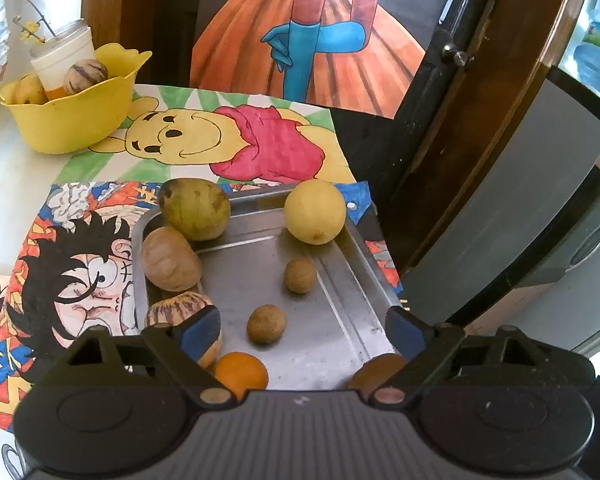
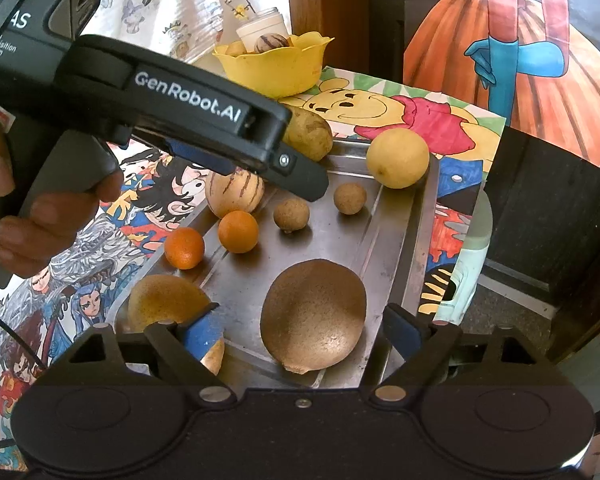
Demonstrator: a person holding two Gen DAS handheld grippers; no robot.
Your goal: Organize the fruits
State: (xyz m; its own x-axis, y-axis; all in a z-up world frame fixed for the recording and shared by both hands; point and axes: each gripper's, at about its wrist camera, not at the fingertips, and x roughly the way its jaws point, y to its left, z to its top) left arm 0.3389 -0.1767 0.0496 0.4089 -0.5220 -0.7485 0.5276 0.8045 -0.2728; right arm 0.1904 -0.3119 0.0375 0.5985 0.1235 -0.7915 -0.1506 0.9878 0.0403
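Where cartoon drawings (image 1: 228,136) cover table, wooden door frame (image 1: 496,92)

Both grippers are built in black plastic with blue finger pads (image 2: 202,336). White "GenRobot.AI" lettering is printed on the left gripper (image 2: 300,188), above the metal tray (image 2: 400,248).

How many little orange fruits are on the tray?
2. One orange fruit lies on the metal tray below the striped fruit; the other orange fruit sits at the tray's left edge. More may be hidden.
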